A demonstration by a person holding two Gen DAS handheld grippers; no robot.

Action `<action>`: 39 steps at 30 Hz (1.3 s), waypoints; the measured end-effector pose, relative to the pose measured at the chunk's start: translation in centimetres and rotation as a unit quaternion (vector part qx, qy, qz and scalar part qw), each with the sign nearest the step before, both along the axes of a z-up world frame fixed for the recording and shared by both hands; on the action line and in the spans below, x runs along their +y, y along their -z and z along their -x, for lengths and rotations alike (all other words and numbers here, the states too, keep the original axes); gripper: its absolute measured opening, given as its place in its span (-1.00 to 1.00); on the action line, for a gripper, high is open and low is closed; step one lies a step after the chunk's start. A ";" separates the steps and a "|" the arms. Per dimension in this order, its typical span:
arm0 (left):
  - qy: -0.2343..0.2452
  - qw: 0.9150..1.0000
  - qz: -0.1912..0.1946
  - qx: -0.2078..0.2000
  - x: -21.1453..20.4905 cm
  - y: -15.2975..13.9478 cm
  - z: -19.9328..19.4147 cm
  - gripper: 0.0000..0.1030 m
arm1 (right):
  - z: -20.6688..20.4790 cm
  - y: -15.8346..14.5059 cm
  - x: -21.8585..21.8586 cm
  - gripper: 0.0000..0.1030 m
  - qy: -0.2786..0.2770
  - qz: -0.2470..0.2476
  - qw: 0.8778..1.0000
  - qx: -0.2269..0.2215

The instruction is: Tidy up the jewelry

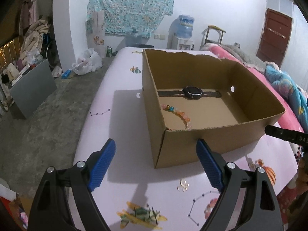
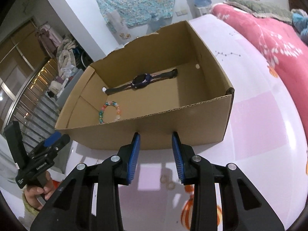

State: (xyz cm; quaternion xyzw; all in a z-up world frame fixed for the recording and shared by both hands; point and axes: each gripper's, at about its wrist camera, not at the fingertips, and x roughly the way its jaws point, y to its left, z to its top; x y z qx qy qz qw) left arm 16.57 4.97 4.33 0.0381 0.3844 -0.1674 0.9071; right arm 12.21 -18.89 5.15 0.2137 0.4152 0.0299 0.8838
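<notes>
2 ribbed blue claws, left claw (image 1: 156,147) wide, right claw (image 2: 156,137) narrow, empty, before corrugated cardboard box (image 2: 173,132).

Pale pink surface (image 1: 123,115) printed with cartoon bees, constellations. Turquoise floral cloth (image 1: 130,5) hung on white wall. Water dispenser (image 1: 182,32) beside wooden chair (image 1: 213,34). Pink floral blanket (image 2: 269,38) on bed. Brown door (image 1: 273,36). White plastic bag (image 1: 86,62) on concrete floor.

Left tongs (image 1: 156,147) gape wide and empty, gripped by a hand (image 2: 35,194); right tongs (image 2: 156,137) stand narrower, nothing between their pads
</notes>
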 end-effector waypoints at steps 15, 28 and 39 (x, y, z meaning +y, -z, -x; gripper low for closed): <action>0.093 0.994 -0.044 0.037 -2.0 3.4 5.1 0.24 | 5.4 3.0 3.5 -0.32 -0.069 -0.002 0.997 0.026; 0.100 0.992 -0.057 0.047 -3.4 4.0 4.3 0.11 | 6.9 1.7 3.1 0.01 -0.070 0.113 0.991 -0.001; 0.125 0.985 -0.085 0.077 -4.4 5.6 3.6 -0.34 | 5.8 2.1 4.1 0.01 -0.084 0.098 0.992 -0.005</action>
